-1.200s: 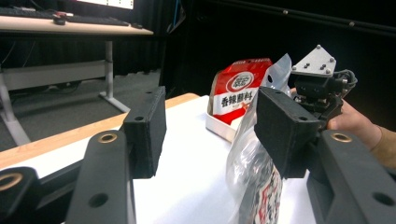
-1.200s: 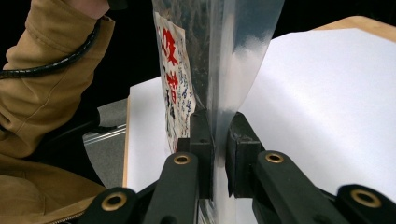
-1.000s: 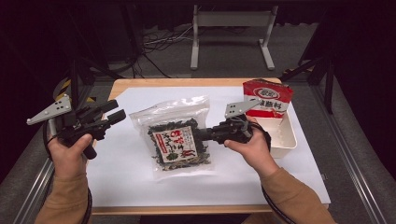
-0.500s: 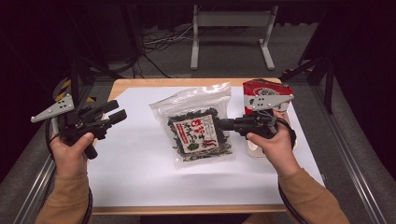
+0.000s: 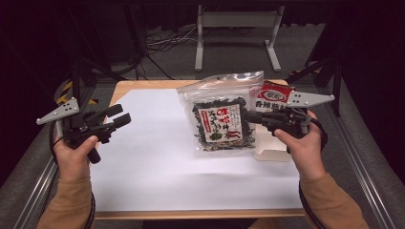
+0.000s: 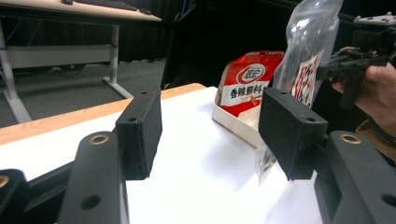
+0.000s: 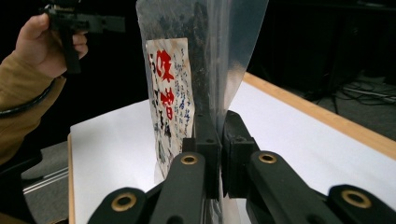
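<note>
Jaws on the left gripper stand wide apart with nothing between them — held up over the left edge of the counter, pointing right toward the middle. In the left gripper view the white sheet shows through the gap between the two black jaws.

Middle: clear bag of dark dried food, red-and-white label facing up in the high view, is lifted off the white sheet, hanging upright with its lower edge just above it. Seen from the right gripper view the bag stands tall straight ahead, label on its left face.

Right gripper — jaws closed tight on the bag's right edge, film pinched flat between them; clamp is plain in the right gripper view.

Far right: red snack packet sits leaning in a white tray, just behind and beside the held bag. Left gripper view shows the packet propped in the tray, bag in front of it.
</note>
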The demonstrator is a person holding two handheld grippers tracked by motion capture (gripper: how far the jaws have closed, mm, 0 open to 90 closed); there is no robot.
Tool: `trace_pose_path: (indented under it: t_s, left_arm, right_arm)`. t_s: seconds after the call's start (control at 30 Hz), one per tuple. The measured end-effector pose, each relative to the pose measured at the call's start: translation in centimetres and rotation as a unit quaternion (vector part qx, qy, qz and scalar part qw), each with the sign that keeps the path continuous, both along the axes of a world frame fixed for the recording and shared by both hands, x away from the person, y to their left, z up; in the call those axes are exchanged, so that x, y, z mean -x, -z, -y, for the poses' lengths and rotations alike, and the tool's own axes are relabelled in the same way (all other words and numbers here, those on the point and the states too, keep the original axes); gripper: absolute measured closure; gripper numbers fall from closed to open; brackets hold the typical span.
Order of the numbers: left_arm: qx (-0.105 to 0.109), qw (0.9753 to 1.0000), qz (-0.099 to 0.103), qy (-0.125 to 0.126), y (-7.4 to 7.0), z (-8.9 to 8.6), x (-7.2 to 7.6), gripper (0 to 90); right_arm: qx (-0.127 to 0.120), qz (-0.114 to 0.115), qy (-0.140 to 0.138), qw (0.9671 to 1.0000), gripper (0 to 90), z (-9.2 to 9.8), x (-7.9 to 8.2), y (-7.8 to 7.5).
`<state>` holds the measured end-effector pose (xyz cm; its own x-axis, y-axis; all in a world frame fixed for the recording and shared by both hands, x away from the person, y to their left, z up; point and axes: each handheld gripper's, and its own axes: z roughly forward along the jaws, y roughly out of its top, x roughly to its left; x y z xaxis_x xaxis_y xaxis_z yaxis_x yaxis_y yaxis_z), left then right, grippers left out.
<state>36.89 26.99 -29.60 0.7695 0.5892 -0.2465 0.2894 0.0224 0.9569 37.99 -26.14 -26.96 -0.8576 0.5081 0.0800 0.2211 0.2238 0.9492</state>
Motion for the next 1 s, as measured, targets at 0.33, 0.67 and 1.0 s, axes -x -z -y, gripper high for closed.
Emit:
trace_pose_path:
  t_s: [0.33,0.67,1.0]
  left_arm:
    - [-0.012,0.9999,-0.006,0.001,0.3,0.2,-0.3,39.5]
    - [-0.021,0.9997,-0.011,0.006,0.6,0.6,-0.5,36.6]
    - [-0.039,0.9991,-0.012,0.004,0.9,1.0,-0.7,33.9]
  right_arm:
    - [-0.011,0.021,0.042,0.9988,86.2,2.5,0.8,-1.0]
    - [-0.019,0.046,0.092,0.9945,86.3,5.1,1.5,-1.5]
    - [-0.028,0.063,0.134,0.9886,86.3,7.3,2.1,-1.6]
